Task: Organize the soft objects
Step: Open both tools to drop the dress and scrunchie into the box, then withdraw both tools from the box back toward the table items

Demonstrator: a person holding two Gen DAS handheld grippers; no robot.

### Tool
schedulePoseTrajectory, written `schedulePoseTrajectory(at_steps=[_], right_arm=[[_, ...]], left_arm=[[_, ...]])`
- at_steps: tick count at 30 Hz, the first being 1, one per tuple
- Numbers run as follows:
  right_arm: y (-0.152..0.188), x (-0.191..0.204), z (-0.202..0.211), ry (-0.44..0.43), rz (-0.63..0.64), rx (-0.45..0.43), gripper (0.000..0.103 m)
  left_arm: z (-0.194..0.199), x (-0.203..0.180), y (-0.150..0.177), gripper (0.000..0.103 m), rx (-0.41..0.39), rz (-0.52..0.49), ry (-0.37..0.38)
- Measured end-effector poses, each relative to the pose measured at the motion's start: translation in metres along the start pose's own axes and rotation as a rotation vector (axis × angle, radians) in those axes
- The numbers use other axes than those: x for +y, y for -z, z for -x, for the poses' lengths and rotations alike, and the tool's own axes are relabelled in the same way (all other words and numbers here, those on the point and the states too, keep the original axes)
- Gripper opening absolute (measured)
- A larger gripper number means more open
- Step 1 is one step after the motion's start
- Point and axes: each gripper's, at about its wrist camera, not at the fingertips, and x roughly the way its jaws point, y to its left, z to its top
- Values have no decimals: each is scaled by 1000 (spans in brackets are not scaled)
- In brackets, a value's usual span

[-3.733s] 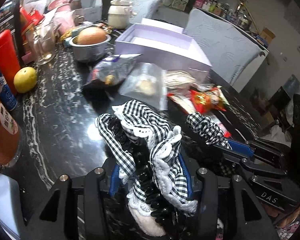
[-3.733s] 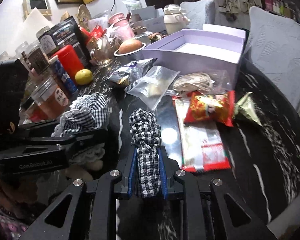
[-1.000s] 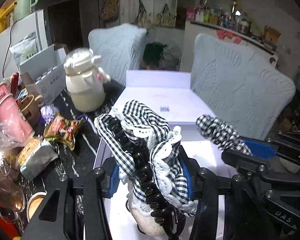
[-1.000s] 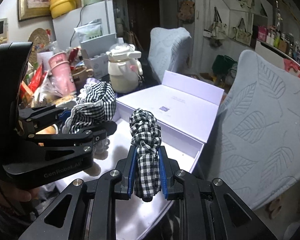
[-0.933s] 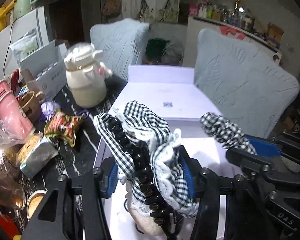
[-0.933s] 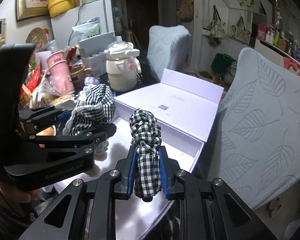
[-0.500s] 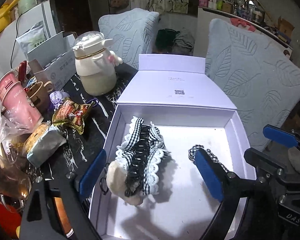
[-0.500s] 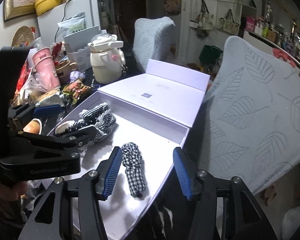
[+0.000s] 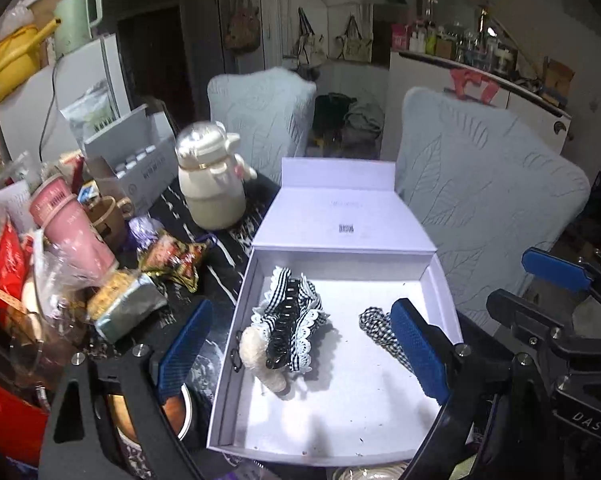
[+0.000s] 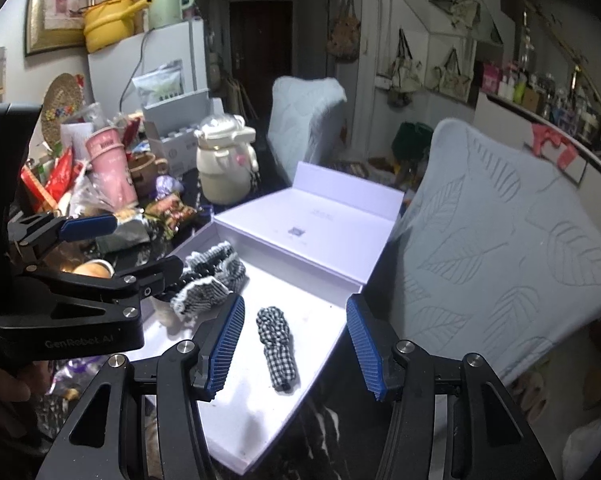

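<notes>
Both checked hair pieces, clamped in the tools a second ago, now lie loose in the white box, and both tools have lifted away with their jaws apart and nothing between them.

From the left wrist view, the left gripper (image 9: 300, 344) hangs above the near half of the white box (image 9: 236, 364), its blue pads (image 9: 184, 344) spread wide to either side. The frilly hair clip (image 9: 288, 322) lies on the box floor toward the left wall, a cream pompom at its near end. The checked scrunchie (image 9: 374, 326) lies to its right, partly hidden behind the right pad. The lid stands folded open behind. Snack packets (image 9: 172, 258) and a cream jar (image 9: 212, 184) crowd the dark table beside the box.

From the right wrist view, the right gripper (image 10: 292, 344) is open over the box's right edge, with the checked scrunchie (image 10: 278, 346) lying flat below and between its pads, untouched. The frilly hair clip (image 10: 212, 276) sits farther left, partly behind the left gripper's black body.

To finish this release cleanly, I would keep lifting both tools straight up until the pads are above the box walls, so neither catches the lace or drags the scrunchie toward the rim, which looks close on that side.
</notes>
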Motion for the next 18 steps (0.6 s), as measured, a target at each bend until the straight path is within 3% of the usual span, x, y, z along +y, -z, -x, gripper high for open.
schedulePoseTrajectory(at_steps=[13,18], right_arm=[[-2,17,76,29,18,-130,53],[3,28,103,31,32,-170,57]], left_arm=[[86,-5,3,91,-144,-22,-16],[117,-6,11,91,-184,-32,-16]])
